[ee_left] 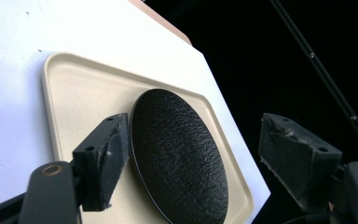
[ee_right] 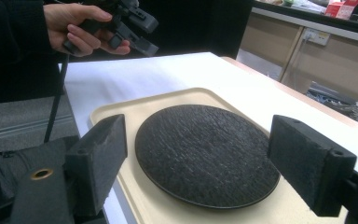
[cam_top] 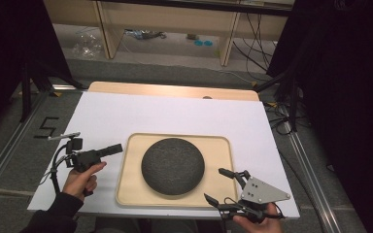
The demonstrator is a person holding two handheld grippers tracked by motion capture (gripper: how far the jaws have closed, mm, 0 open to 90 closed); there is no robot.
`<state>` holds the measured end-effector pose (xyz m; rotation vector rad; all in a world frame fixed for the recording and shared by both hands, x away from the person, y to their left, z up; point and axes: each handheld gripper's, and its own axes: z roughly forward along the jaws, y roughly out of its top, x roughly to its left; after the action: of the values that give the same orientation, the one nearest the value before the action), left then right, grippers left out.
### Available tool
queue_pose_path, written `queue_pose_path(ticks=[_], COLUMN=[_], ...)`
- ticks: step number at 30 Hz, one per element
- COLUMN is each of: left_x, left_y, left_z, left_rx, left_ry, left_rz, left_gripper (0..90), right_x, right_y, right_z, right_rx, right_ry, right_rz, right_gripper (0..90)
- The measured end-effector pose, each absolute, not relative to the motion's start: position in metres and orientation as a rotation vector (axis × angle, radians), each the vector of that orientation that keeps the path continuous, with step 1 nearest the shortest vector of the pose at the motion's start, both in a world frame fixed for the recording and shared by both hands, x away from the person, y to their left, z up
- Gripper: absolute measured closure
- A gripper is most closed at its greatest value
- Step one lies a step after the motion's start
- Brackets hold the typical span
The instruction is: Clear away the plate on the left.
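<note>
The table [cam_top: 126, 111] has a white top, and a strip of light wood shows along its far edge. Directly on the white top lies one thing — a tray [cam_top: 126, 187], beige, rectangular with rounded corners and a low raised rim. It sits toward the near edge, about in the middle between left and right. On the tray rests a plate [cam_top: 173, 166] — dark, round, rough in texture.
</note>
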<state>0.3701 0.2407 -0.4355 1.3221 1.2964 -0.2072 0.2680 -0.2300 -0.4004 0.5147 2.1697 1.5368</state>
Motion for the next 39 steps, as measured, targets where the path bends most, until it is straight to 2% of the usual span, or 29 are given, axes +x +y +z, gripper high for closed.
queue_pose_path(ticks=[14,33,39], left_x=[0.353,0.325,0.314], left_y=[0.242,0.238,0.232], left_z=[-0.422,-0.416,-0.416], left_rx=[1.453,1.495,1.553], left_ry=[1.215,1.153,1.121], left_rz=[-0.067,0.008,0.043], left_gripper=[23.0,22.6,22.1], right_x=[0.268,0.268,0.267], right_y=[-0.23,-0.23,-0.23], right_z=[-0.401,-0.401,-0.401], right_rx=[0.517,0.515,0.519], right_ry=[2.167,2.169,2.172], right_rz=[1.534,1.53,1.527], right_gripper=[21.0,21.0,21.0])
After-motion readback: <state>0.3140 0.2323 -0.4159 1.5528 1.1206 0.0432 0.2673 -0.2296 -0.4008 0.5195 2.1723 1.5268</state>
